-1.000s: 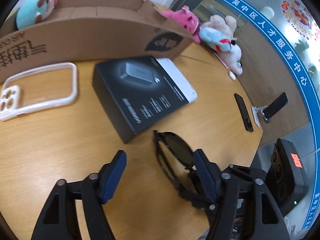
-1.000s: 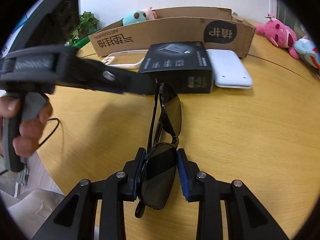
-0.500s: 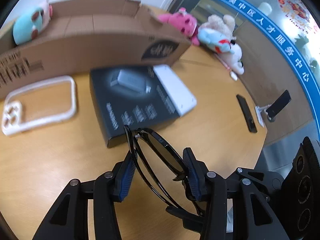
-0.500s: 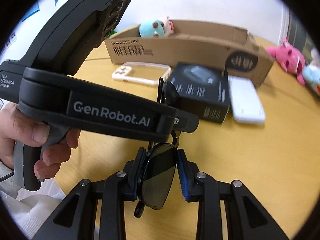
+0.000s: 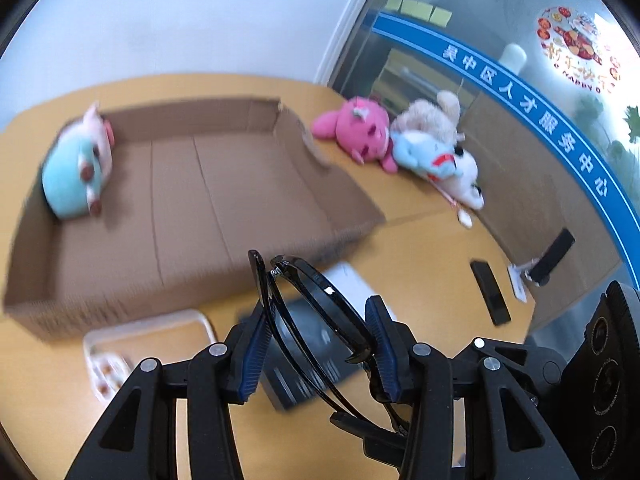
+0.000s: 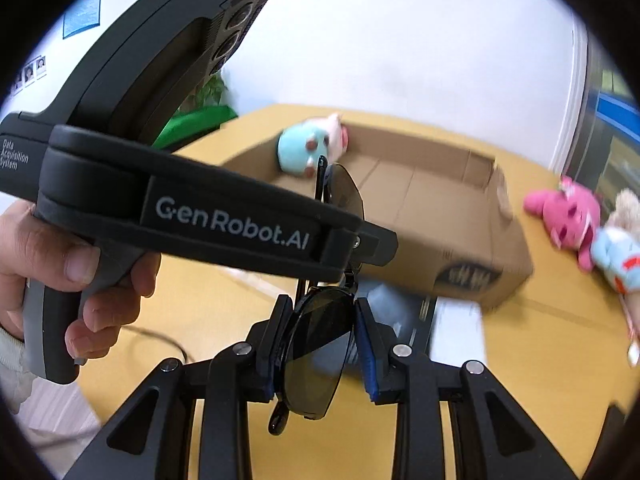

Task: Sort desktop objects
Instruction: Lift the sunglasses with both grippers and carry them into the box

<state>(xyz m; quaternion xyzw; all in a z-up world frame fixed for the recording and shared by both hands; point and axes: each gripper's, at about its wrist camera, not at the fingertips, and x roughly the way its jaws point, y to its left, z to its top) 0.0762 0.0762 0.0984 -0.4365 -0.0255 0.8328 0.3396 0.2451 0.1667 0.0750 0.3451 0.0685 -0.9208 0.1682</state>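
Note:
Black sunglasses [image 5: 320, 304] hang in the air above the wooden table [image 5: 420, 248], gripped from both ends. My left gripper [image 5: 316, 340] is shut on one lens, its blue pads [image 5: 254, 344] pressing both sides of the frame. My right gripper [image 6: 320, 328] is shut on the other lens of the sunglasses [image 6: 320, 360]. The left tool's body [image 6: 224, 220], held by a hand [image 6: 76, 264], crosses the right wrist view. Beyond stands an open cardboard box [image 5: 224, 200] with a teal plush [image 5: 76, 172] in its left end.
Below the glasses lie a black product box [image 5: 296, 380], a white phone case [image 5: 148, 328] and a white flat device [image 5: 352, 280]. Pink [image 5: 356, 132], cream [image 5: 432, 112] and blue-white [image 5: 432, 156] plush toys lie right of the box. A black phone [image 5: 490, 296] lies near the edge.
The left gripper closed on the free end of the sunglasses. Both grippers then rose together, lifting the glasses off the table, and the inside of the cardboard box came into view.

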